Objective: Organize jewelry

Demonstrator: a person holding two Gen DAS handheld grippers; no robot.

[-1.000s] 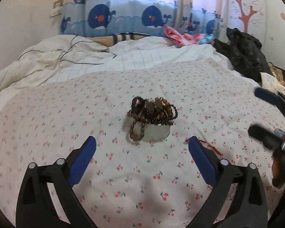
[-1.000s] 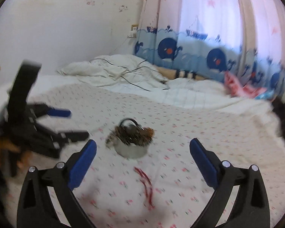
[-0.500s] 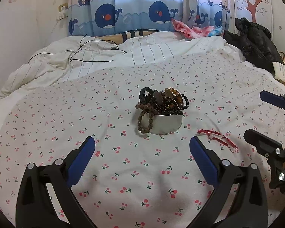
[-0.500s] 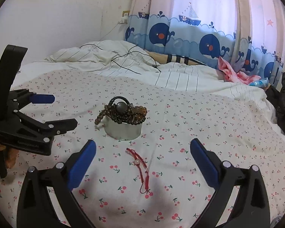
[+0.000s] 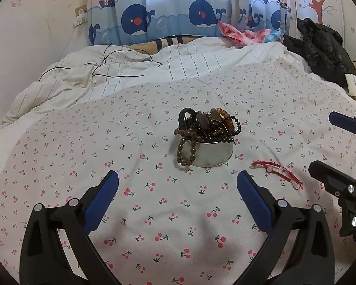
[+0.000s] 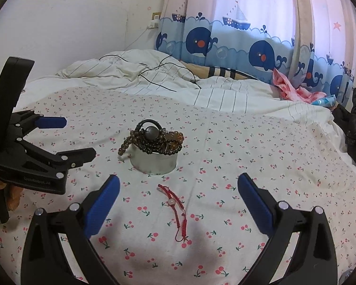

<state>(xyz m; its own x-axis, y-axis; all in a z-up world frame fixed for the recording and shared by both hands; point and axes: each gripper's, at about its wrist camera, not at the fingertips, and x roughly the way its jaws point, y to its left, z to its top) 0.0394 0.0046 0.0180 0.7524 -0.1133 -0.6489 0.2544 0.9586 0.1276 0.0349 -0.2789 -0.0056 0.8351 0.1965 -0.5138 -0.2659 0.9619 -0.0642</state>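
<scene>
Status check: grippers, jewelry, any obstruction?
Left gripper and right gripper open, empty. Red cord bracelet loose beside full tin. Nothing blocking.

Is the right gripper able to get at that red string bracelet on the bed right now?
Probably yes. The red string bracelet lies flat on the sheet, apart from the tin, between the open right gripper fingers with nothing over it.

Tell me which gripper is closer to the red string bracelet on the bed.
Right. The right gripper hangs open directly over the red string bracelet, framing it; the left gripper, open too, faces the tin, with the bracelet off to its right.
</scene>
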